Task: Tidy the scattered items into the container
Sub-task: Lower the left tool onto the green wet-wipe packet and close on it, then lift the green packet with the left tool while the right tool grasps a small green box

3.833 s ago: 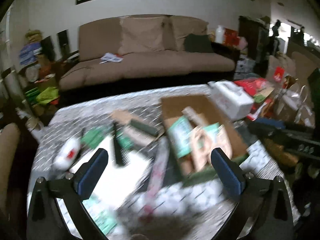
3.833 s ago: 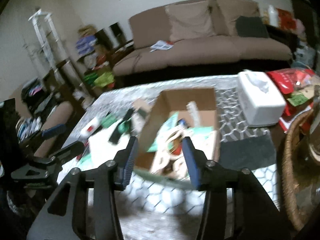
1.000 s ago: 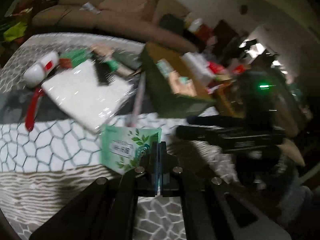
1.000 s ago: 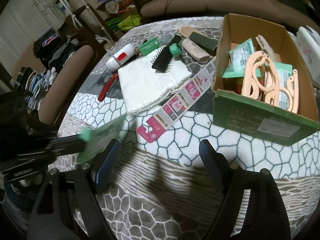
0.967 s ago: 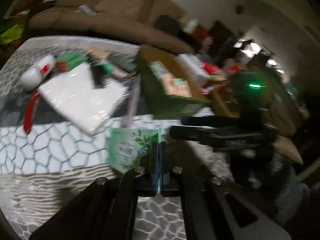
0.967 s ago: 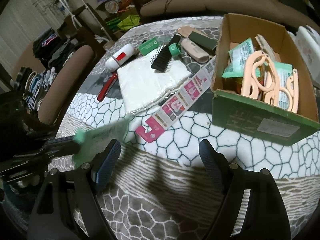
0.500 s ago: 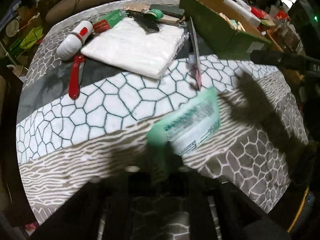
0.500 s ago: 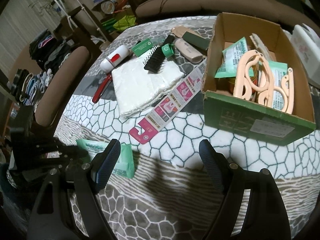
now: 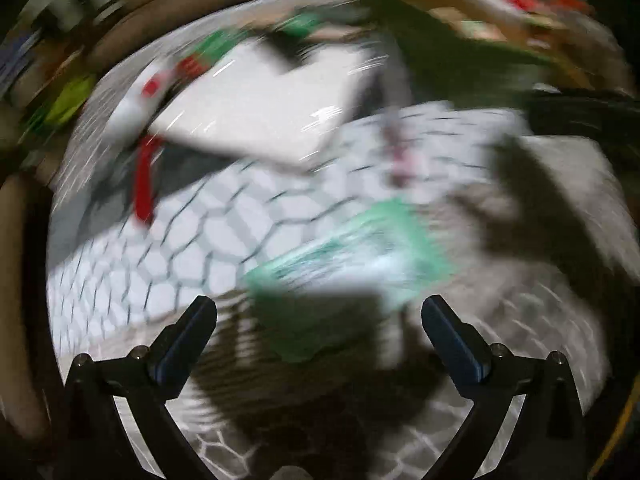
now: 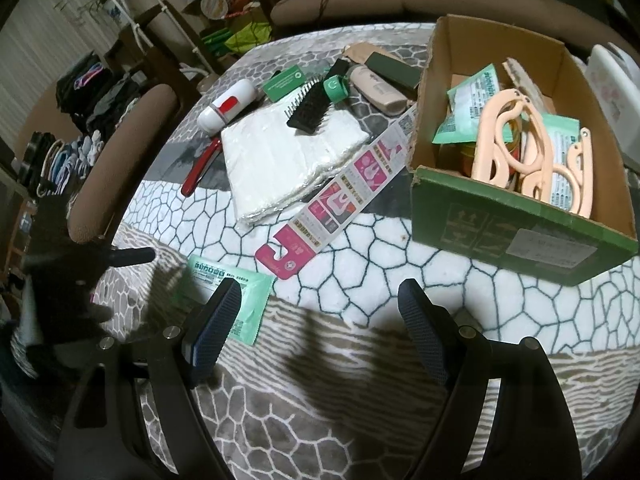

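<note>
Two hand-held grippers, both spread wide and empty: our left hand-held gripper [image 9: 319, 322] hangs right over the green packet [image 10: 230, 294], which lies flat on the counter [image 10: 360, 380], well left of the cardboard box [image 10: 520, 216]. Its long axis angles toward that box; our right hand-held gripper [image 10: 316, 328] sits beside it, between packet and box.

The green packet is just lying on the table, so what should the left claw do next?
Probably come back down and pinch the green packet again. It lies flat on the tablecloth, outside the cardboard box, and the left claw hangs open and empty right above it. The right claw is open too.
</note>
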The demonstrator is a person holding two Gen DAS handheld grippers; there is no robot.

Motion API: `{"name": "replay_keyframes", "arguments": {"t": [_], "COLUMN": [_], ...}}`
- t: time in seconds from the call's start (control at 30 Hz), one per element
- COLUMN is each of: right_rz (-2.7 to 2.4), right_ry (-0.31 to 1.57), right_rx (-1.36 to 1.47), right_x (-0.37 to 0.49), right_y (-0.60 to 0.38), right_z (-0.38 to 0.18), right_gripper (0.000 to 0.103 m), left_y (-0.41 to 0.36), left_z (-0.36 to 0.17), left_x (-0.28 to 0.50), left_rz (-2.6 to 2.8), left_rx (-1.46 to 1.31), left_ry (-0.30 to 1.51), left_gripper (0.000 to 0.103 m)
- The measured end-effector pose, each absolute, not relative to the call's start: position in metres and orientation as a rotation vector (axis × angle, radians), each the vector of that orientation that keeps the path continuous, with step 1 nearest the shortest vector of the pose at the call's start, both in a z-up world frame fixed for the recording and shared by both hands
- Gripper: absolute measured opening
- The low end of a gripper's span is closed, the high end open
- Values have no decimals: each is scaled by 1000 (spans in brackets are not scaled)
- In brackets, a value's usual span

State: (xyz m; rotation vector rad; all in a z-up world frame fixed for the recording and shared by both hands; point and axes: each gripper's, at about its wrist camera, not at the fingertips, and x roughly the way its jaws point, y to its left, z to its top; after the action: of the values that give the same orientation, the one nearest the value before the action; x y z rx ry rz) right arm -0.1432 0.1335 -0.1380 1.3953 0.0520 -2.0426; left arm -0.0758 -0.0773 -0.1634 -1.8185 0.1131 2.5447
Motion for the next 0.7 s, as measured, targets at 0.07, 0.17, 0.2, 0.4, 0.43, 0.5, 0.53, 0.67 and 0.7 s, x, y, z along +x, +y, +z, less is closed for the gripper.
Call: {"name": "replay_keyframes", "arguments": {"t": [0.07,0.17,0.2,0.4,0.43,0.5,0.53,0.67,0.7], "right_rz": [-2043,-2044,-2044,-2035,-2031,-2026,-2026,-2029,-2032], "right_ry": [55,47,45,38,41,55,61,65,65], "right_rx": [1395,1401,1402,1402,1402,1402,1401,1405,1406], "right_x": [-143,-143,-143,-142,-141,-140,-139,-140,-141], "right_y": [133,134,134,134,133,131,131,132,132], "right_z": [-138,-138,-137,-137,-137,-137,-138,-139,-140], "right_gripper": [79,79,79,79,79,79,79,79,79], "left_y": [-82,-63,-56,-56,-57,-55,-53,-51,-52], "left_z": [-168,-170,-172,-184,-184,-184,-184,-182,-180], "left_x": [-74,-70,-69,-79,-80,-81,-81,-79,-79], "left_rz": [2650,2680,2686,2784,2790,2791,2790,2794,2802], "left_rx": [-1828,-1763,-1762,-1787,-1789,-1807,-1814,-1776,-1754], "left_ry": [-117,-238,-209,-253,-262,-246,-236,-219,-206], "left_gripper": [103,103,103,103,103,103,103,92,86]}}
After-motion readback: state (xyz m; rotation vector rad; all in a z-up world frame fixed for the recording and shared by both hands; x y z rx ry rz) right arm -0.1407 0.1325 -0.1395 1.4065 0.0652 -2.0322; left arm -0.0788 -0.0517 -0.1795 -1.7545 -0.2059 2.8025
